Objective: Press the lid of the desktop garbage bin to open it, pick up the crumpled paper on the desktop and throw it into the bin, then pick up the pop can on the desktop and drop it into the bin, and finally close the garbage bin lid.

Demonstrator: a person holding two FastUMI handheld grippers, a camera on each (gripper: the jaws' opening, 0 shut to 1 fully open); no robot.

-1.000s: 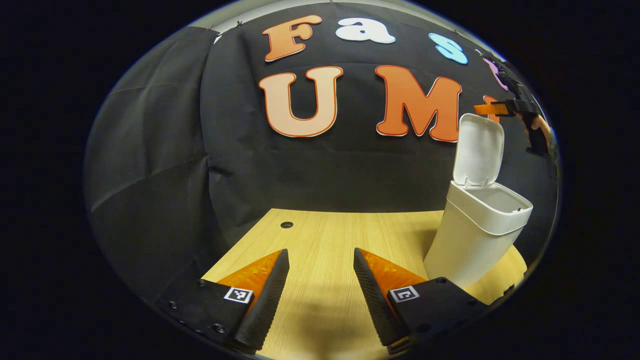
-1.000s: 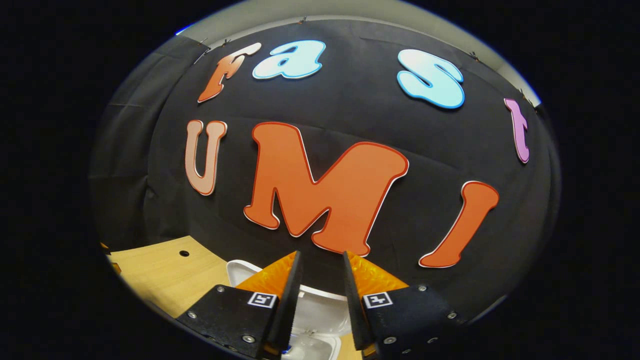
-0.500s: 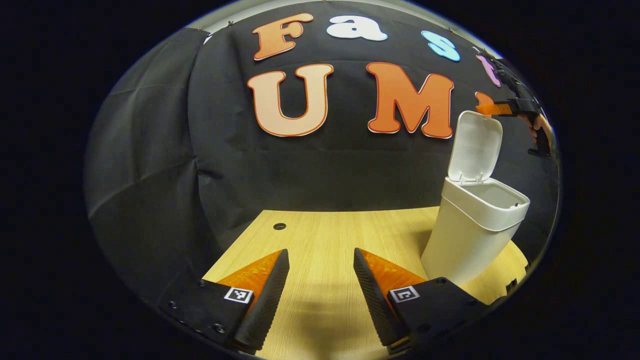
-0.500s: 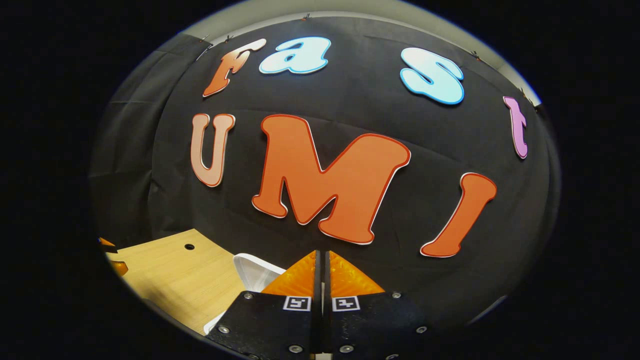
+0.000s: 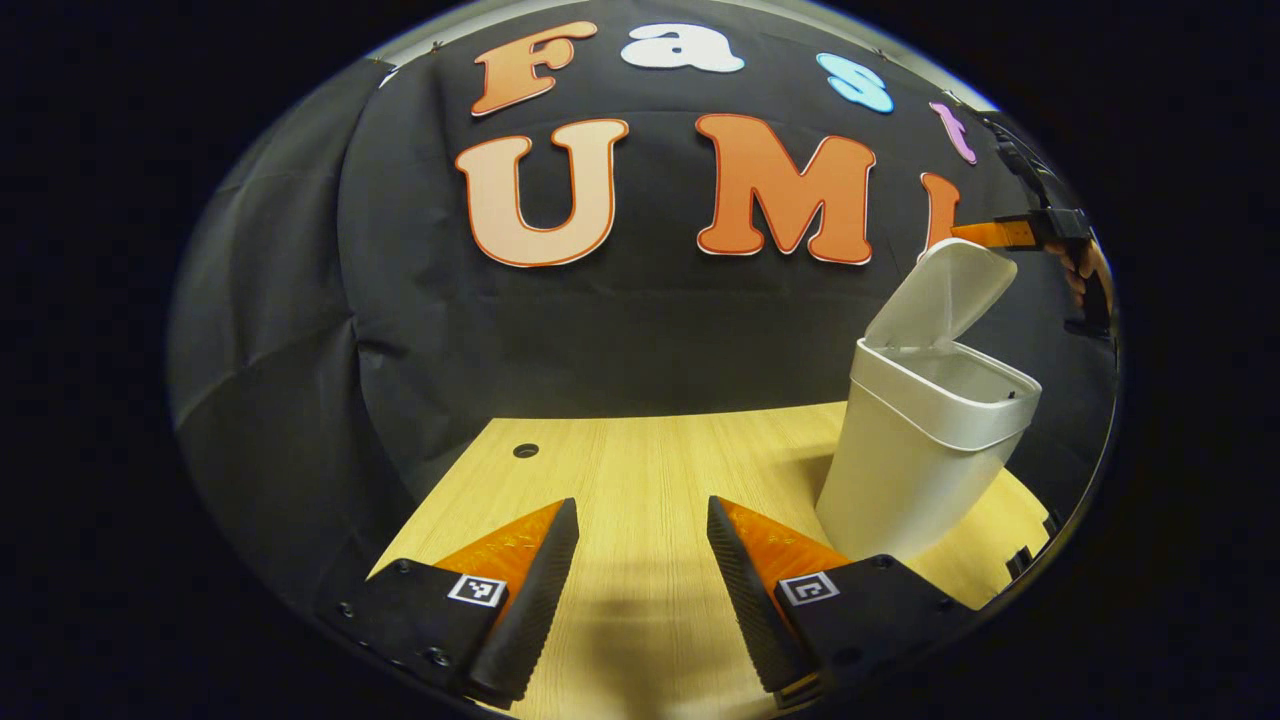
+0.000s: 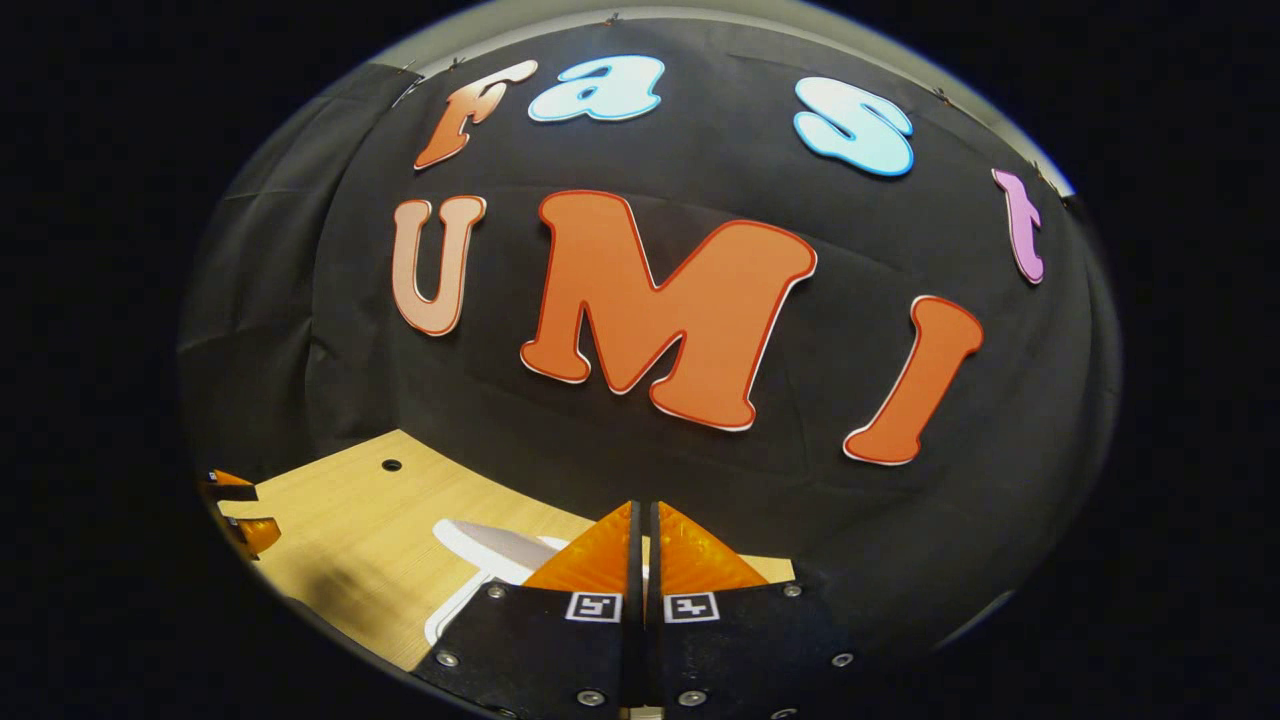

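Observation:
A white desktop bin (image 5: 925,460) stands on the wooden table (image 5: 640,470) at the right in the left gripper view. Its lid (image 5: 940,292) is tilted forward, about half way down over the opening. My right gripper (image 5: 965,232) touches the lid's top edge from behind, held by a hand (image 5: 1085,275). In the right gripper view that gripper (image 6: 641,510) is shut with nothing between its fingers, and the lid (image 6: 490,548) lies just below it. My left gripper (image 5: 640,515) hovers open over the table, left of the bin.
A small round hole (image 5: 525,450) sits in the table near its far left corner. The black cloth wall rises right behind the table. My left gripper's fingertips (image 6: 245,510) peek in at the left edge of the right gripper view.
The right gripper shut, then pushed the upright lid forward and down to a half-lowered tilt. The left gripper's view shifted slightly, so the bin drifted leftward.

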